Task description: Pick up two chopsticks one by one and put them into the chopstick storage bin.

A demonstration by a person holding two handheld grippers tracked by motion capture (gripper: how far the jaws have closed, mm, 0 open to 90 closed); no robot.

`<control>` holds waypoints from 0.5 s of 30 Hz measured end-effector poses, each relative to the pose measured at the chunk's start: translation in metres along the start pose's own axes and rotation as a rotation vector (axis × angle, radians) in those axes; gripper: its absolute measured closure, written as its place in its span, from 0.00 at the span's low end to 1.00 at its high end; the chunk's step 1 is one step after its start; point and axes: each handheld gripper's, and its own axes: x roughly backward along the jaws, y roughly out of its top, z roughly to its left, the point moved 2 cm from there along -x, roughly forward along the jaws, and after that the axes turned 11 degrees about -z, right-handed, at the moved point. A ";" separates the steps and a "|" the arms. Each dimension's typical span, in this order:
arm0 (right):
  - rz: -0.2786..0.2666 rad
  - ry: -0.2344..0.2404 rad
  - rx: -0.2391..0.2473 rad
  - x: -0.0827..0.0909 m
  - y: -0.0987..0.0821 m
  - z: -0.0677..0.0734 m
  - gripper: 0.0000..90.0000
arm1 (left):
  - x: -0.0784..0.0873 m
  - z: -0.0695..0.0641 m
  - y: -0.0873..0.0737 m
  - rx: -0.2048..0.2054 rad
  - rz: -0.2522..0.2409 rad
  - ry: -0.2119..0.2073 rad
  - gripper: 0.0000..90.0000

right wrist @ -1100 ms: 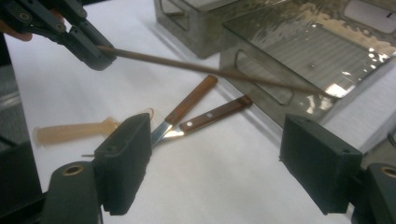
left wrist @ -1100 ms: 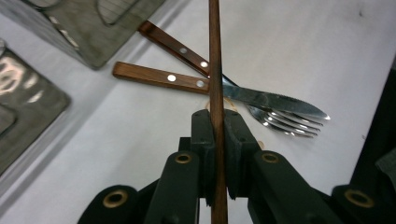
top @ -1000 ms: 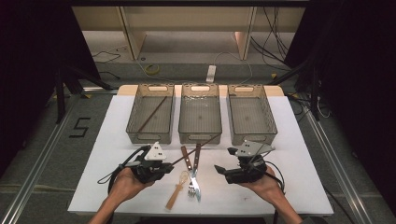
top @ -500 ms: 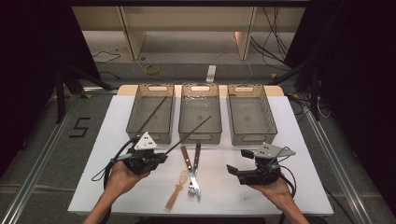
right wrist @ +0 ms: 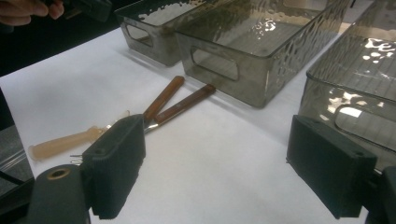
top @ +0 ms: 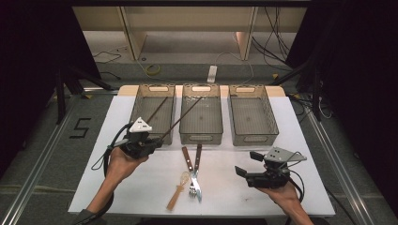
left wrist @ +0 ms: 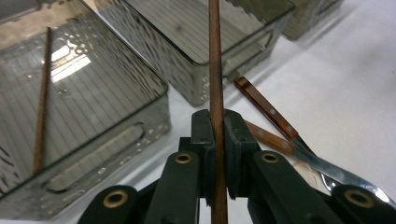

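Observation:
My left gripper [top: 157, 140] sits in front of the left bin [top: 136, 115], shut on a thin brown chopstick [top: 183, 117] that slants up over the middle bin [top: 202, 136]. In the left gripper view the chopstick [left wrist: 215, 84] runs straight up between the closed pads. A second chopstick [top: 154, 111] [left wrist: 42, 112] lies in the left bin. My right gripper [top: 248, 164] rests low at the front right; its jaws have just been opening and stand wide apart [right wrist: 222, 163] with nothing between them.
A wooden-handled fork [top: 187, 164] and knife [top: 197, 161] lie side by side at the front centre, with a pale-handled small whisk [top: 177, 192] beside them. The right bin [top: 270, 115] stands beside the other two. The white table mat [top: 309, 140] ends close behind my right hand.
My left gripper has carried the chopstick away from the front and leftward, toward the bins. My right gripper has slid to the right, away from the cutlery.

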 end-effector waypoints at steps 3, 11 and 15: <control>-0.002 -0.005 -0.002 0.003 -0.001 -0.001 0.23 | -0.001 0.008 0.008 0.023 -0.018 0.023 0.93; 0.016 0.000 0.008 0.006 -0.006 0.002 0.23 | -0.014 0.035 0.025 0.073 -0.011 0.091 0.93; 0.012 0.007 0.012 0.007 -0.006 0.005 0.23 | -0.024 0.047 0.028 0.087 0.003 0.121 0.93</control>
